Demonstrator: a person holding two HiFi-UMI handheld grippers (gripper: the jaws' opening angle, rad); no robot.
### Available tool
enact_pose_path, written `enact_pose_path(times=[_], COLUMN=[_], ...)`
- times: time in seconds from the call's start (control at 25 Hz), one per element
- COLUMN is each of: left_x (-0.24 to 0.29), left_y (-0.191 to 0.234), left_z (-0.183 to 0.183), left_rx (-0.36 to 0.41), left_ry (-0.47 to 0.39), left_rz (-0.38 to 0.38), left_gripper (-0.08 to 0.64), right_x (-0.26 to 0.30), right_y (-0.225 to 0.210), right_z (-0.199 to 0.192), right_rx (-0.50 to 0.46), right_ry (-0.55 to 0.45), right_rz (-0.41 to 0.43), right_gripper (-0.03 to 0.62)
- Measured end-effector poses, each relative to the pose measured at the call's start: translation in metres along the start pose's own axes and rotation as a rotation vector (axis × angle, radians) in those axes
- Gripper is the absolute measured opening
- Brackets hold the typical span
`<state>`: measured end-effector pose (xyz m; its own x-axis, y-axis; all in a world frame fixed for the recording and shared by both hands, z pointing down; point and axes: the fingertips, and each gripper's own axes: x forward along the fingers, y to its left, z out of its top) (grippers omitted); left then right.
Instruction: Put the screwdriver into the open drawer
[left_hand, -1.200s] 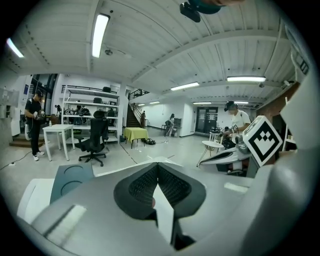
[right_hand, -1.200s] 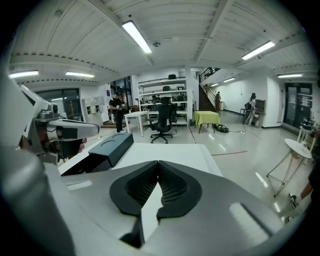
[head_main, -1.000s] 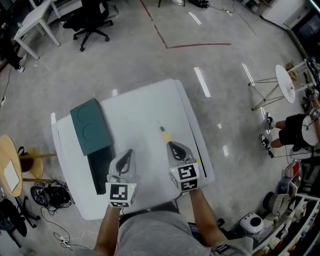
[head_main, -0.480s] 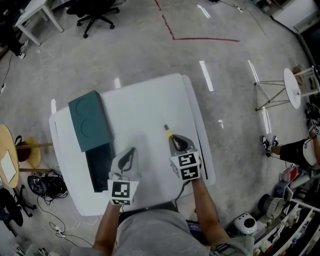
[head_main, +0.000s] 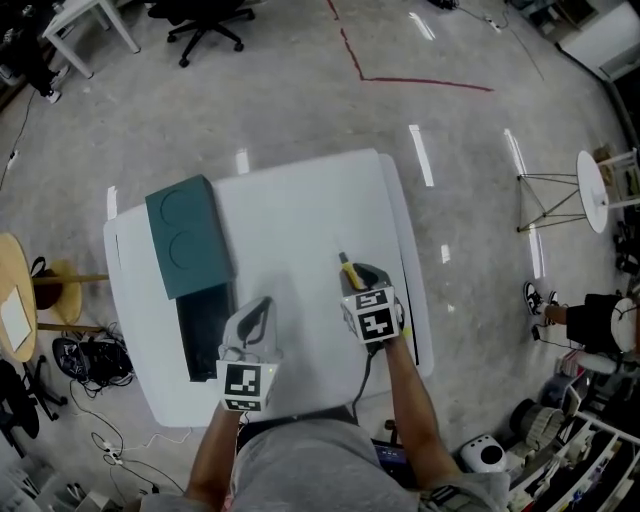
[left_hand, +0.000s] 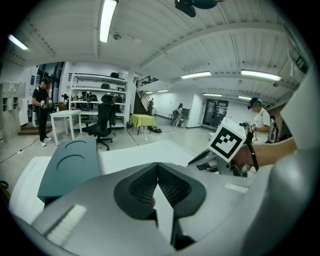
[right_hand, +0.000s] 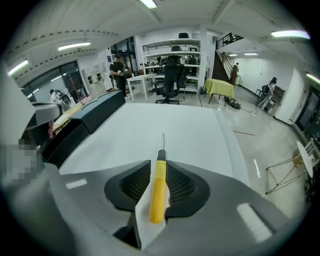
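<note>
- Now well right of the open drawer, the right gripper, jaws just opened, straddles the screwdriver on the table, unpinched; left gripper pressed together, empty
- Risk: closing off-centre could roll the handle away
- Smooth round yellow handle, slim steel shaft, ribbed black pads
</note>
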<state>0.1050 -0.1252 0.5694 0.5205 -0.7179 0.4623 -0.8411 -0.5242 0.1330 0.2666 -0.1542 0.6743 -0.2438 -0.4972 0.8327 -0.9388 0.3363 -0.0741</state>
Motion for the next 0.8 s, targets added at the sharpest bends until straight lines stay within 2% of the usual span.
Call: enact_pose_path(times=[0.36, 0.8], left_x=[0.0, -0.004], left_y=[0.014, 0.018], left_z=[-0.007, -0.007], left_rx=[-0.022, -0.032], left_ry=[0.01, 0.013], left_rz=[0.041, 0.056], left_gripper=[0.012, 0.012], right_x=[0.021, 0.024], right_y=[0.003, 0.001], right_z=[-0.01, -0.01], right_rx=[-0.017, 0.013], right_ry=[0.08, 0.079], right_rz=[0.014, 0.025], right_gripper=[0.094, 0.086])
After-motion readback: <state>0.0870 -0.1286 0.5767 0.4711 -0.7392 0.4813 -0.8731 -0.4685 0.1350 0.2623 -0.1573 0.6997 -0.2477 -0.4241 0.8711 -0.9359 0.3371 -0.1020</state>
